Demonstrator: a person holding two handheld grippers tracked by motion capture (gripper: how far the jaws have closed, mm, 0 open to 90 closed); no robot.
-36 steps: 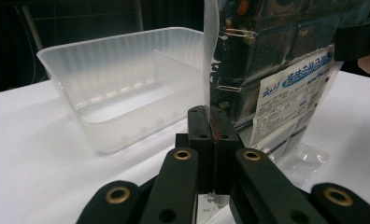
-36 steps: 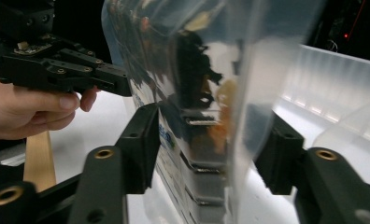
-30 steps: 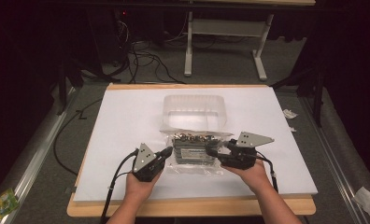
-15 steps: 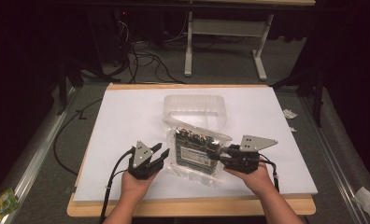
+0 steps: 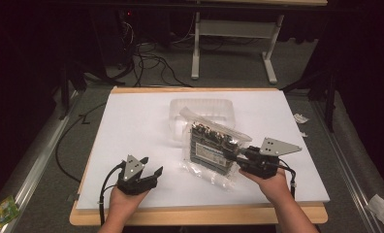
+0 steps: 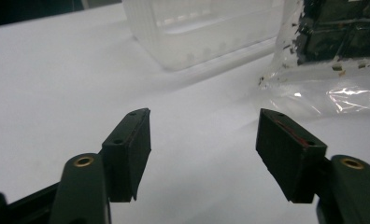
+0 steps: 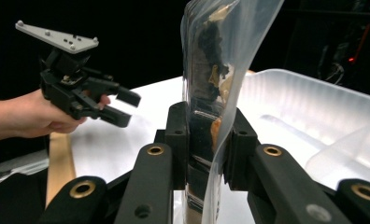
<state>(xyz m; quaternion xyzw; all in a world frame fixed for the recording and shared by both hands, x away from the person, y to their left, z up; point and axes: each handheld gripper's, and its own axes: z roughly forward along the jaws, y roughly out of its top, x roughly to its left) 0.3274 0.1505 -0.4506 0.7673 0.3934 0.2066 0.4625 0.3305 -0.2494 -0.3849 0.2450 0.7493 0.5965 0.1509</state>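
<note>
Dark room, with a grey floor and black cables behind a wide white surface [image 5: 132, 126] on a wooden board.

On that surface, a see-through plastic bag with dark chunky stuff inside [image 5: 214, 145], tipped up on its edge and leaning toward the clear empty plastic tub [image 5: 202, 109] just behind it. Pinched at its near right side by the right gripper [image 5: 238, 160], fingers [image 7: 178, 140] pressed tight on the bag from both sides. Long side of the bag running from near to far, pointing at the tub. Tub just past the bag, so only a short way to go, probably up and over the rim.

Left gripper [image 5: 153, 174] off to the left, near the front edge, well apart from the bag. Fingers [image 6: 129, 149] spread wide with nothing between them, just white surface. Bag up and to the right of them, tub straight ahead.

Right hand [image 5: 272, 182] much nearer the bag than the left hand [image 5: 122, 201].

Bag shiny and crinkly, with a flat clear flap lying loose at the bottom. Floppy, so likely to bend or swing when lifted by one side.
</note>
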